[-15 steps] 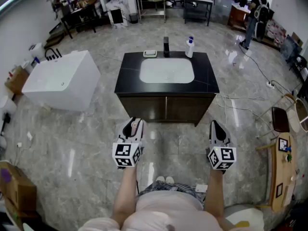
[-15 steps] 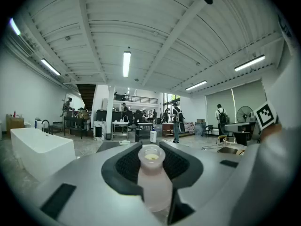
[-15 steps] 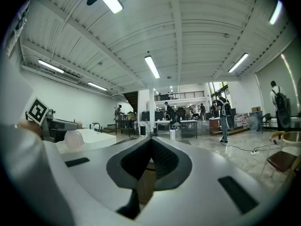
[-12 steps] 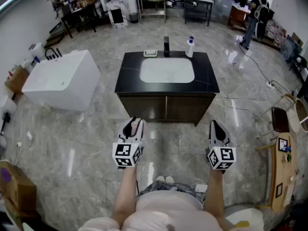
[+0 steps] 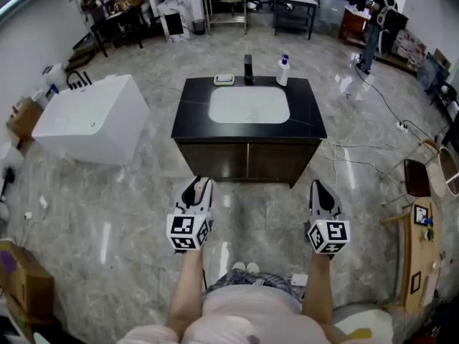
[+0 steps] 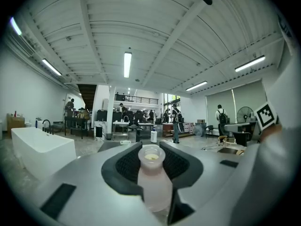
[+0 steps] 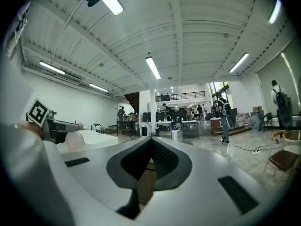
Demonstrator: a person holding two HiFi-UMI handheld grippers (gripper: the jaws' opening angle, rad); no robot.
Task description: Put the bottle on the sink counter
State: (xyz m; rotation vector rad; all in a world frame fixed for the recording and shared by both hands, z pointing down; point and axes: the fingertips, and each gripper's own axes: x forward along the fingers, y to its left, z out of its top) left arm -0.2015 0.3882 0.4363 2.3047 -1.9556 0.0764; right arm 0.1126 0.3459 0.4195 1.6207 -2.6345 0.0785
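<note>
A small pale pink bottle (image 6: 153,180) with an open neck stands upright between the dark pads of my left gripper (image 6: 151,161), which is shut on it. In the head view my left gripper (image 5: 199,187) is held low at the left. My right gripper (image 5: 320,190) is level with it at the right. The right gripper (image 7: 151,142) is shut with nothing between its pads. The black sink counter (image 5: 193,117) with a white basin (image 5: 249,104) stands ahead of both grippers, a stretch of floor away. The bottle's round base (image 7: 75,140) shows in the right gripper view.
On the counter's back edge are a black faucet (image 5: 247,69), a soap dish (image 5: 224,79) and a white blue-capped bottle (image 5: 282,70). A white bathtub (image 5: 86,117) stands at the left. Cables (image 5: 362,160) and a chair (image 5: 418,178) lie at the right. People stand far back.
</note>
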